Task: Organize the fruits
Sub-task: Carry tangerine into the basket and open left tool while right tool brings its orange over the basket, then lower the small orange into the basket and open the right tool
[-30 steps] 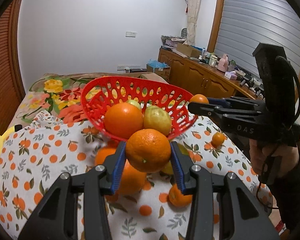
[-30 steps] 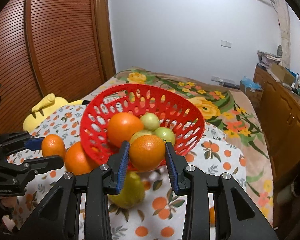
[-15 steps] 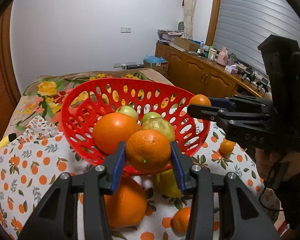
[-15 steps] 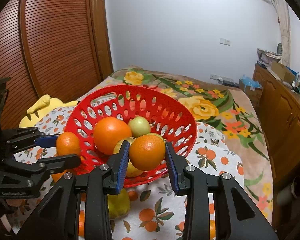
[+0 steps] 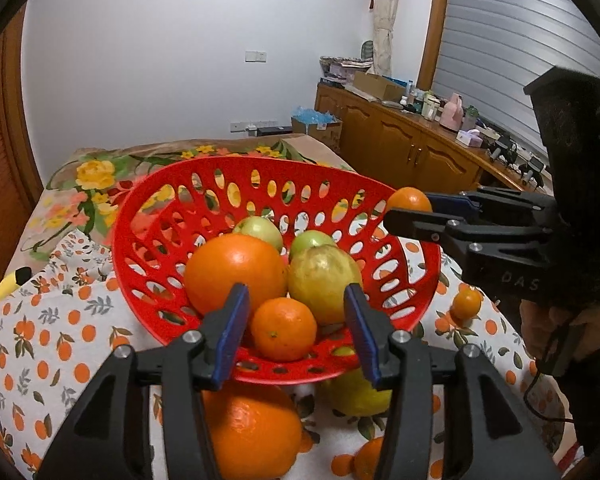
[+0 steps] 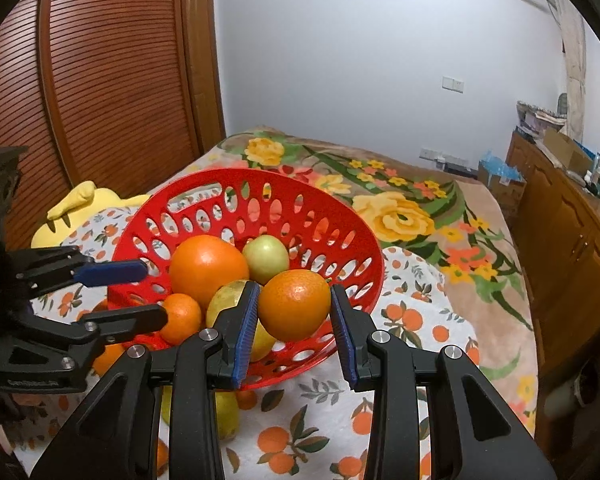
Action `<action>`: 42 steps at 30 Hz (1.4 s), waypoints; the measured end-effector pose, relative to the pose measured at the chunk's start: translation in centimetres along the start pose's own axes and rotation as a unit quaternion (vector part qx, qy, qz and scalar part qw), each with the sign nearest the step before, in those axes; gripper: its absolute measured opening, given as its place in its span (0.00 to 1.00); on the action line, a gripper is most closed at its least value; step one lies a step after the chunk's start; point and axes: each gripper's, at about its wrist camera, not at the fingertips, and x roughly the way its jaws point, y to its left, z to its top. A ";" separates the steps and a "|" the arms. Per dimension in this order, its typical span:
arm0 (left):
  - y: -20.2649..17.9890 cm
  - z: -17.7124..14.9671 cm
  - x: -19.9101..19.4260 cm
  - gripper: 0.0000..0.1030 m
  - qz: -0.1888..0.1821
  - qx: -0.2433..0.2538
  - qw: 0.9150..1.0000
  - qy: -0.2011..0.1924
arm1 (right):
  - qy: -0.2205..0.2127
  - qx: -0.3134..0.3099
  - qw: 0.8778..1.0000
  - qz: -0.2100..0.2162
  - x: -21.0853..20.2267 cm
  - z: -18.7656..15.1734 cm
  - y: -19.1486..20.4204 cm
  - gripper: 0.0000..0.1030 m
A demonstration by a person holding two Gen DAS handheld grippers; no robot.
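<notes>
A red perforated basket (image 5: pixel 172 216) (image 6: pixel 340 224) holds a big orange (image 5: pixel 234 270), green fruits (image 5: pixel 322 276) and a small orange (image 5: pixel 283 328) (image 6: pixel 181 317). My left gripper (image 5: pixel 296 334) is open over the basket's near rim, its fingers apart from the small orange lying between them. It also shows at the left of the right wrist view (image 6: pixel 150 292). My right gripper (image 6: pixel 295 330) is shut on an orange (image 6: pixel 294 304) above the basket's near rim. It also shows in the left wrist view (image 5: pixel 406 204).
The basket stands on an orange-print cloth (image 5: pixel 52 336) over a floral bedspread (image 6: pixel 412 216). A large orange (image 5: pixel 252 432), a yellow fruit (image 5: pixel 356 394) and small oranges (image 5: pixel 466 303) lie on the cloth. A yellow plush (image 6: pixel 80 208) lies at the left. A wooden cabinet (image 5: pixel 400 152) stands at the right.
My left gripper has opened and let its orange drop into the basket. Both grippers have moved forward over the basket's rim. The right one still holds its orange.
</notes>
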 end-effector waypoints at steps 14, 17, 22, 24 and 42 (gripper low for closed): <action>3.8 -0.2 -1.7 0.58 0.023 -0.030 0.999 -0.016 | 0.026 0.007 1.000 0.015 3.7 2.6 -0.2 0.34; 4.6 -0.6 -2.0 0.59 0.031 -0.034 0.999 -0.018 | 0.030 0.006 0.999 0.016 4.3 3.0 0.1 0.34; 6.0 -1.0 -2.7 0.59 0.045 -0.044 0.998 -0.028 | 0.037 -0.002 0.999 0.015 5.0 3.5 0.7 0.35; 6.5 -1.2 -3.0 0.59 0.049 -0.048 0.997 -0.033 | 0.039 -0.003 0.999 0.013 5.2 3.6 0.9 0.35; 7.6 -3.1 -4.2 0.68 0.078 -0.041 0.995 -0.035 | 0.034 0.002 0.999 0.011 4.3 3.6 1.2 0.39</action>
